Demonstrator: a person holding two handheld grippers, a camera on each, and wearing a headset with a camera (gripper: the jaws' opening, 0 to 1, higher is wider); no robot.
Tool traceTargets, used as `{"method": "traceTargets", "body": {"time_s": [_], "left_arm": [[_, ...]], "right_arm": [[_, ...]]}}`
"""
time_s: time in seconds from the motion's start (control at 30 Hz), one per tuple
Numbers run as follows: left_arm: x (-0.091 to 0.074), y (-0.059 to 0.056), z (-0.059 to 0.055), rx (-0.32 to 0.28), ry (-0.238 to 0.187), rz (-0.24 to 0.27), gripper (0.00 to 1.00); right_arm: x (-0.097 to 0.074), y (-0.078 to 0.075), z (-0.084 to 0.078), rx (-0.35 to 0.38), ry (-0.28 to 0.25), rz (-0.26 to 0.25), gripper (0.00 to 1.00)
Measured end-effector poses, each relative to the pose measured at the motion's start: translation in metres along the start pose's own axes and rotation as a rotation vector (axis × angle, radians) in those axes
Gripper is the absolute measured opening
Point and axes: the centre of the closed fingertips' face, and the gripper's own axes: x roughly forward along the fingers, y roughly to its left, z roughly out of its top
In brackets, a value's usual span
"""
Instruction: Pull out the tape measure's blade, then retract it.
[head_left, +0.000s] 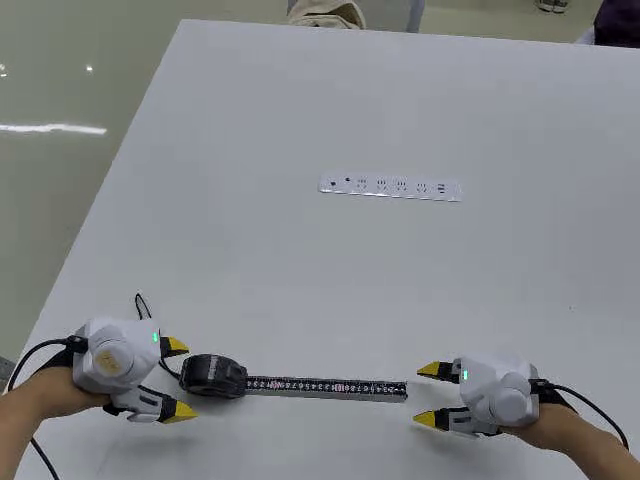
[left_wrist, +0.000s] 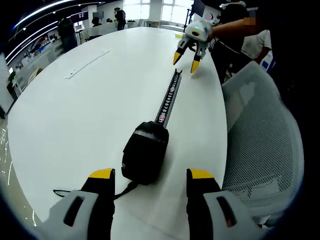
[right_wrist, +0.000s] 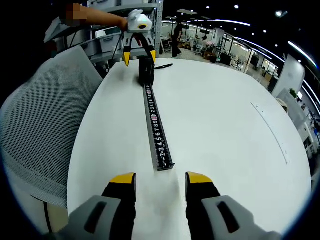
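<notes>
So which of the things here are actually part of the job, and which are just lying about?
Part of the job:
- tape measure case
- blade, pulled out flat along the table
- left gripper, open at the case
- right gripper, open near the blade's tip

Just lying about:
- power strip, farther up the table
- mesh chair beside the table

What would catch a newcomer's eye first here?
A black tape measure lies near the front edge of the white table, its blade pulled out flat. Two yellow-tipped grippers, both open, face each other along it: the left gripper behind the tape measure, the right gripper just off the blade's tip. Farther back lies a white power strip.
</notes>
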Motion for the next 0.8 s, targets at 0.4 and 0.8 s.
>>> {"method": "traceTargets", "body": {"time_s": [0.4, 0.8], "left_arm": [[-0.005, -0.014, -0.006, -0.093, -0.043, 0.038, 0.62], [-0.011, -0.016, 0.0, -0.159, -0.102, 0.115, 0.67]], "right_arm": [[-0.009, 0.005, 0.003, 0.084, -0.017, -0.067, 0.5], [-0.014, 0.006, 0.006, 0.194, -0.067, -0.157, 0.6]]}}
